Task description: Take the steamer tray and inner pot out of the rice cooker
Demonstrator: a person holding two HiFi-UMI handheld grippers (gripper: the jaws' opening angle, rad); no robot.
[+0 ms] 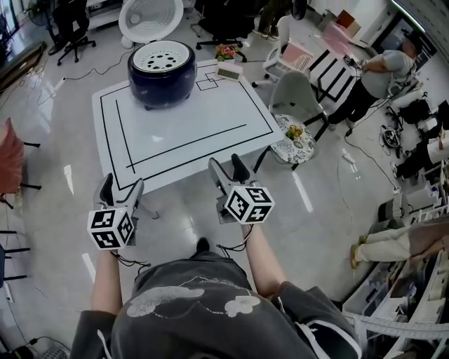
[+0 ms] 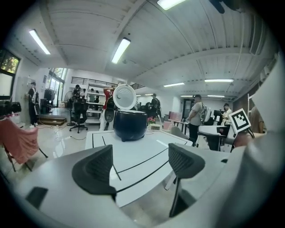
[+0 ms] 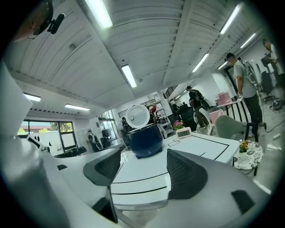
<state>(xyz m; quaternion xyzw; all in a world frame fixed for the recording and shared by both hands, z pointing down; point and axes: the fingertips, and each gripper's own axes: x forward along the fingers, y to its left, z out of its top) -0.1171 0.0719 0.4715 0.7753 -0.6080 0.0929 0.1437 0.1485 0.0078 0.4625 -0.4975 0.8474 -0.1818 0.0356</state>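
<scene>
The rice cooker, dark blue and round, is set on the far left part of the white worktop, with its lid swung up and back. The steamer tray, white and perforated, is seated in the cooker's mouth. The inner pot is presumed to lie under it, since it is hidden by the tray in every view.

The tray is judged to be light, stiff plastic, best pinched at its outer rim, as the holed floor offers little to grip. The pot is expected to be heavier, smooth metal and somewhat slippery. A firm clamp across its thin upper wall would be called for, and a straight lift, so that it is not scraped against the cooker body.

Neither thing is touched yet. The left tool and the right tool are held at the near edge of the worktop, well apart from the cooker. The jaws of each are spread wide with nothing between them, and both are pointed toward the cooker.
</scene>
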